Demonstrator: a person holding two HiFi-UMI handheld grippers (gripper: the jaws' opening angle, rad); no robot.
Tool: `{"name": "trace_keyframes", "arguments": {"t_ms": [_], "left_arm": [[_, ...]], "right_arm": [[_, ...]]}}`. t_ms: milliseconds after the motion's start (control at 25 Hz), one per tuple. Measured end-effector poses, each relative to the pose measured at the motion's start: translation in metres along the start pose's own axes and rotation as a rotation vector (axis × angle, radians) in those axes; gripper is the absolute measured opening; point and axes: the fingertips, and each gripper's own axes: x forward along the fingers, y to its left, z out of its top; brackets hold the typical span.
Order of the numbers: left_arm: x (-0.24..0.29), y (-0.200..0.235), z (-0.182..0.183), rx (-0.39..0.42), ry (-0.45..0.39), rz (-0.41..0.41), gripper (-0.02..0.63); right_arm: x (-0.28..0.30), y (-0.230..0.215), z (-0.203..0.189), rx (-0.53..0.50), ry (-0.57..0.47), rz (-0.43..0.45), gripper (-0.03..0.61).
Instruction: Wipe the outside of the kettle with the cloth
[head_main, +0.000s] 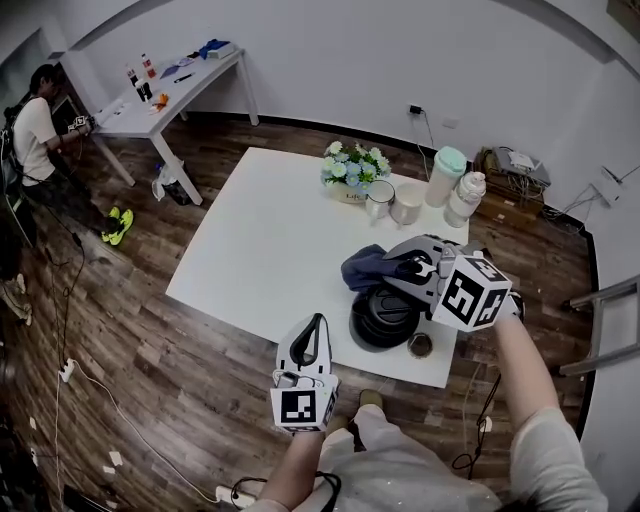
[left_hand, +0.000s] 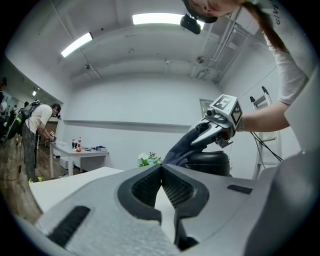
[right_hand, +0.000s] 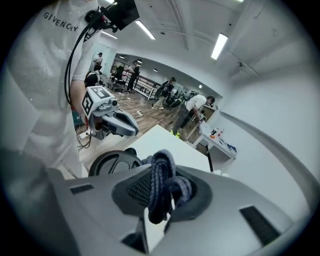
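Right tool (right_hand: 165, 197): grey moulded plastic w/ black mesh-textured pads, jaws clamped tight on a bunched fold of the cloth (head_main: 368, 268). The cloth is dark blue, soft & thick, rolled into rope-like ridges where it is pinched. Its loose end hangs onto the upper far side of the kettle (head_main: 381, 318), touching it.

Kettle is black, round & squat, w/ a smooth, slightly glossy lid and an arched handle. It stands upright near the front right corner of the bench (head_main: 260, 240), a flat matte white square top.

Left tool (head_main: 316, 325) has the same grey shell. Its jaws meet at the tips w/ nothing btwn them. It is held off the bench's front edge, over the wood-plank floor (head_main: 150, 330), apart from the kettle.

At the far edge of the bench: a bunch of flowers (head_main: 355, 165) in white, blue & green, a clear glass mug (head_main: 380, 198), a white mug (head_main: 407, 203), a tall white container w/ mint lid (head_main: 446, 175) and a white bottle (head_main: 465, 198).

Writing: each tool's cube shows black-&-white square markers. The person's white shirt (right_hand: 50, 65) reads "GIVENC…", the rest cut off.
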Motion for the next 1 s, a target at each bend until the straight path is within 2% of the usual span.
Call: {"name": "trace_keyframes", "arguments": {"t_ms": [280, 400, 720, 840, 1000], "left_arm": [[0.011, -0.023, 0.000, -0.001, 0.002, -0.063, 0.008], [0.015, -0.040, 0.004, 0.008, -0.002, -0.104, 0.008], [0.020, -0.068, 0.000, 0.022, 0.011, -0.180, 0.008], [0.018, -0.070, -0.002, 0.038, 0.020, -0.189, 0.008], [0.015, -0.069, -0.007, 0.038, 0.044, -0.183, 0.008]], "right_arm": [[-0.043, 0.015, -0.048, 0.115, 0.082, -0.077, 0.052], [-0.065, 0.023, -0.062, 0.154, 0.095, -0.145, 0.052], [-0.123, 0.042, -0.049, 0.205, -0.001, -0.366, 0.052], [-0.126, 0.065, -0.066, 0.275, -0.003, -0.379, 0.052], [-0.116, 0.096, -0.093, 0.441, -0.056, -0.394, 0.052]]}}
